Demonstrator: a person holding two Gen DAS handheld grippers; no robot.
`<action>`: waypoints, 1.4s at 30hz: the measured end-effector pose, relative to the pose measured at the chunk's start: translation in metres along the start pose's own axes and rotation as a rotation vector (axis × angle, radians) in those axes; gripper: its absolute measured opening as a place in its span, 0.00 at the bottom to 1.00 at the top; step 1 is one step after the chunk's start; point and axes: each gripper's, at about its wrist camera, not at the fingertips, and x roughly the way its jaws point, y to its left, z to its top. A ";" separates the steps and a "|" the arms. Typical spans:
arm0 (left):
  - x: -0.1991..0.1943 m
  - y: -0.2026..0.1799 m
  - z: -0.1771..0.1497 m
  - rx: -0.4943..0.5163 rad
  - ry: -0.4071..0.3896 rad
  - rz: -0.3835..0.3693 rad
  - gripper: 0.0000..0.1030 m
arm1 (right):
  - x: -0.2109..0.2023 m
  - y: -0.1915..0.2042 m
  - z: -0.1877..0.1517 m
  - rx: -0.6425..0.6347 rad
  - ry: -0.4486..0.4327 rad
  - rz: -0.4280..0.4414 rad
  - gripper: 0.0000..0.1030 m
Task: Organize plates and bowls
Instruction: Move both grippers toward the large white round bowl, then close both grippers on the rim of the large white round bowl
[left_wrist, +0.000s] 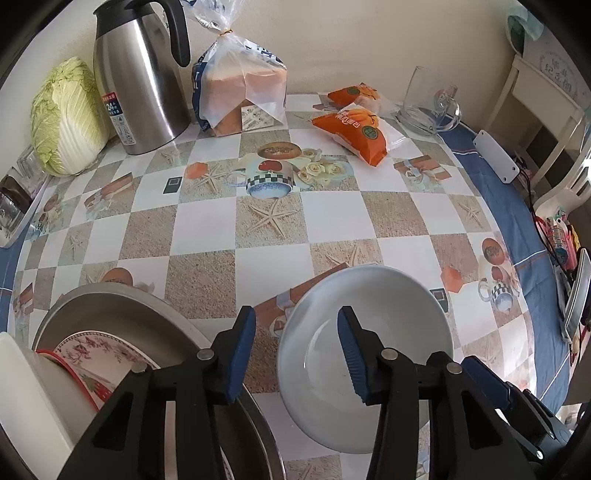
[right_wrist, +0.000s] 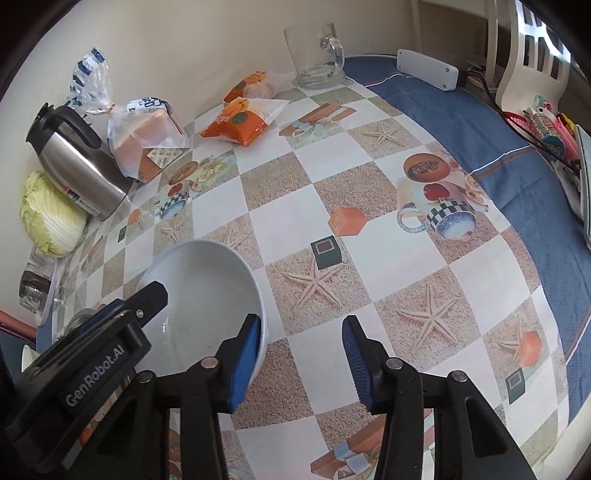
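One white bowl (left_wrist: 365, 354) sits on the table with the checked tablecloth (left_wrist: 207, 221), near the front edge. The left gripper (left_wrist: 297, 354) is over it: its right finger (left_wrist: 352, 354) is inside the bowl, its left finger is outside the rim, above the cloth. The jaws are partly spread and I cannot tell if a pad touches the rim. The right gripper (right_wrist: 301, 363) has its jaws partly spread too, with only tablecloth between them; its left finger (right_wrist: 245, 360) is just beside the outer wall of the same bowl (right_wrist: 207, 295), and I cannot tell if it touches.

To the left of the bowl is one metal basin (left_wrist: 122, 306). In it stands one plate with a pink flower pattern (left_wrist: 99, 347) and one dish with a red rim (left_wrist: 70, 373).

At the far side, along the wall, I count one Chinese cabbage (left_wrist: 64, 118), one steel thermos jug (left_wrist: 140, 81), one bag of sliced bread (left_wrist: 240, 96), two orange snack packets (left_wrist: 352, 133) and one glass mug (left_wrist: 428, 99).
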 end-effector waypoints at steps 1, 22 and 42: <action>0.002 -0.001 -0.001 0.002 0.006 -0.002 0.39 | -0.001 0.000 0.000 0.005 -0.002 0.005 0.36; 0.009 -0.010 -0.007 0.033 0.039 -0.048 0.12 | -0.003 -0.003 0.000 0.026 0.005 0.046 0.06; -0.084 0.023 0.008 -0.023 -0.138 -0.044 0.12 | -0.076 0.035 0.007 -0.019 -0.149 0.132 0.06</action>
